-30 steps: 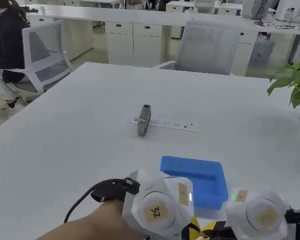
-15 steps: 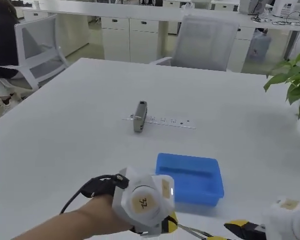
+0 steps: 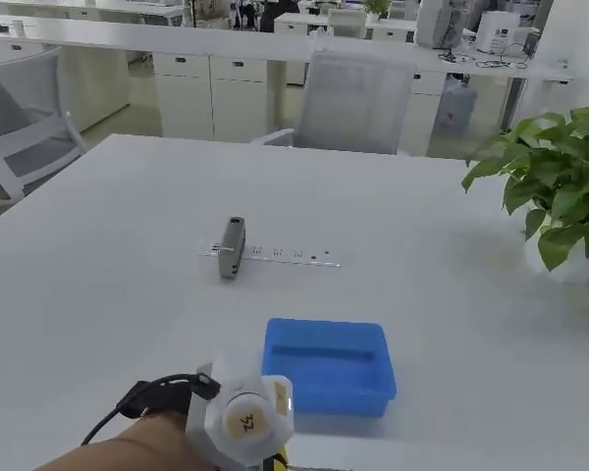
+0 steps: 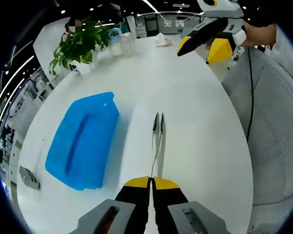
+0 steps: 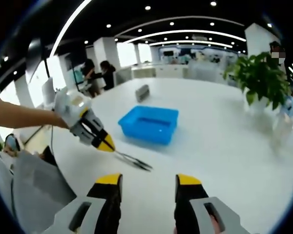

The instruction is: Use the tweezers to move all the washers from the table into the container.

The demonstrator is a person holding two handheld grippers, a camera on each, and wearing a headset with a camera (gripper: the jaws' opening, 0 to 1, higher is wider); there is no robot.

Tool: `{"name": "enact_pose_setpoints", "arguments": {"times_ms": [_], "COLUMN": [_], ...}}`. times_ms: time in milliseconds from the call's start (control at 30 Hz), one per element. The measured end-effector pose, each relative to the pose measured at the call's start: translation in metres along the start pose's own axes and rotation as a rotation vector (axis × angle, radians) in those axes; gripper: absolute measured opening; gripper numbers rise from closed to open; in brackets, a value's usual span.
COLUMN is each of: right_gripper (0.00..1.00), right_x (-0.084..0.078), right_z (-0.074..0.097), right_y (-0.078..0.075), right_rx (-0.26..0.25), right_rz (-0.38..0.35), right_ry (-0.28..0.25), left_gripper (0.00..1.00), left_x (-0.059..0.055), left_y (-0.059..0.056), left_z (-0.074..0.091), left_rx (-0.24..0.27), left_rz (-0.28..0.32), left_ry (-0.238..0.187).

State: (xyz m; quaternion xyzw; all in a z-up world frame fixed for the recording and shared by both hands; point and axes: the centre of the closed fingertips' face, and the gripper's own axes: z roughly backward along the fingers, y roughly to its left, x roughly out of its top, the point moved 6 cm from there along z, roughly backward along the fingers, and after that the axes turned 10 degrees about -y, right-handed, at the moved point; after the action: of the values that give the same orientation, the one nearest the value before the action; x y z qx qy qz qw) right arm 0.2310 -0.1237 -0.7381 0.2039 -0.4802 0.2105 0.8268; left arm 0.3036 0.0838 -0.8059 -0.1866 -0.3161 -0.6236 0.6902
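The blue container sits open on the white table, near its front edge. My left gripper is shut on a pair of slim metal tweezers, which point forward over the bare tabletop just right of the container. In the head view the left gripper's white body is at the bottom, left of the container. My right gripper is open and holds nothing. It faces the left gripper and the tweezers, with the container behind them. The right gripper hangs over the table's far edge in the left gripper view.
A white power strip with a grey adapter lies beyond the container. A potted plant stands at the right edge of the table. An office chair is pushed in at the far side. Two people stand far off.
The head camera has swung right. The two grippers have drawn apart: the left one sits lower in the head view, and the right one has slid off its lower right corner.
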Motion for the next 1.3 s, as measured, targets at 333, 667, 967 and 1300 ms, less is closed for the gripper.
{"name": "enact_pose_setpoints", "arguments": {"times_ms": [333,667,967,1300], "right_gripper": [0.44,0.51,0.63,0.71], "right_x": [-0.004,-0.001,0.003,0.007], "right_z": [0.000,0.003,0.006,0.007], "right_y": [0.007,0.002,-0.002,-0.004], "right_rx": [0.012,-0.011,-0.050,-0.074], "right_rz": [0.025,0.017,-0.002,0.007], "right_ry": [0.005,-0.021,-0.050,-0.074], "left_gripper": [0.00,0.27,0.61,0.99], "left_x": [-0.006,-0.006,0.004,-0.004], "left_y": [0.000,-0.005,-0.024,-0.049], "left_z": [-0.005,0.029,0.083,0.124], "left_rx": [0.020,0.199,0.441,0.732], "left_rz": [0.040,0.340,0.512,0.664], "left_ry": [0.028,-0.074,-0.248,-0.308]}}
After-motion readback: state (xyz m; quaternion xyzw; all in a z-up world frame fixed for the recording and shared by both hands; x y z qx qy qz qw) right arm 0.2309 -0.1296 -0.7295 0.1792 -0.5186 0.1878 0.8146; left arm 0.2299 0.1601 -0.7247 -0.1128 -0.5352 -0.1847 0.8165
